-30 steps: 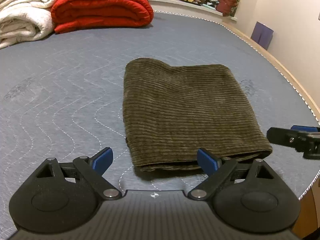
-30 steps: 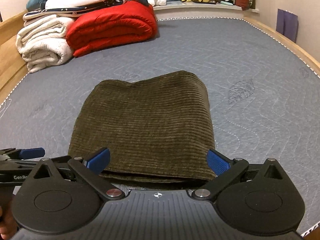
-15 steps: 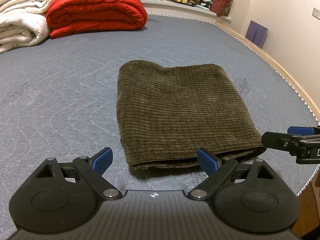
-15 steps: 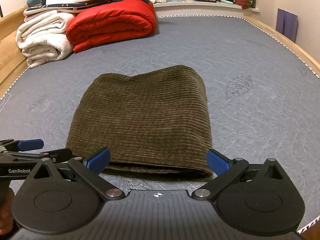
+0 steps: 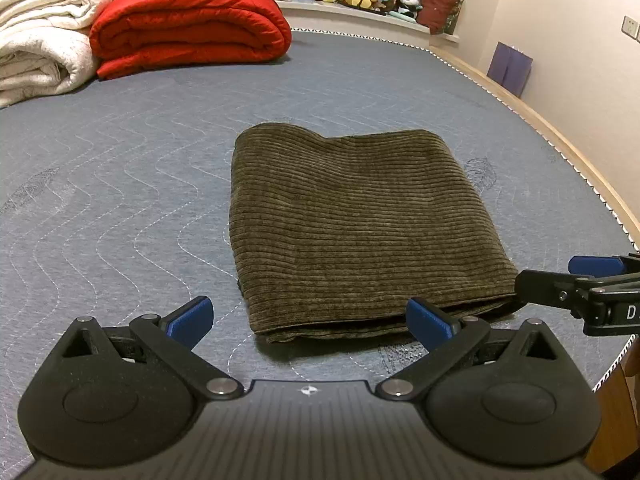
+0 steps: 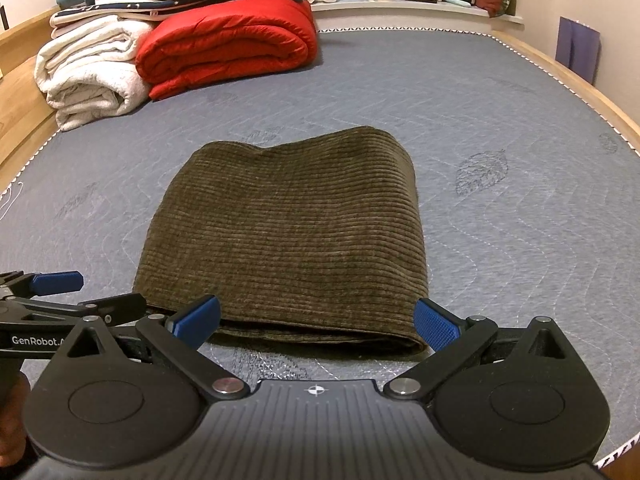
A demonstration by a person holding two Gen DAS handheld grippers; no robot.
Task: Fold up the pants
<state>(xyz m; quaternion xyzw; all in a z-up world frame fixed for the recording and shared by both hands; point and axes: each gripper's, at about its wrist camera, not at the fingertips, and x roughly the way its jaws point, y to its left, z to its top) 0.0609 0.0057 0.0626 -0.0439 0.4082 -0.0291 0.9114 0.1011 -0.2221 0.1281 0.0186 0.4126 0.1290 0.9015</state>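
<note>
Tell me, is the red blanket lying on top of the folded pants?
No, the red blanket lies at the far end of the mattress, apart from the folded pants near the camera.

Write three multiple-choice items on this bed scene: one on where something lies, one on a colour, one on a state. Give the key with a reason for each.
1. Where does the red quilt lie?
A. on the pants
B. at the far end of the mattress, beside the white blankets
C. on the floor

2. What colour are the pants?
A. olive-brown corduroy
B. light blue
C. black

3. How do the pants lie?
A. spread out full length
B. hanging from a gripper
C. folded into a flat rectangle, free of both grippers

Key: 1 B, the quilt sits far back next to the blankets. 2 A, ribbed olive-brown cloth shows. 3 C, layered edges show at the near side; the right gripper is open, the left gripper's jaws are opening, empty.
</note>
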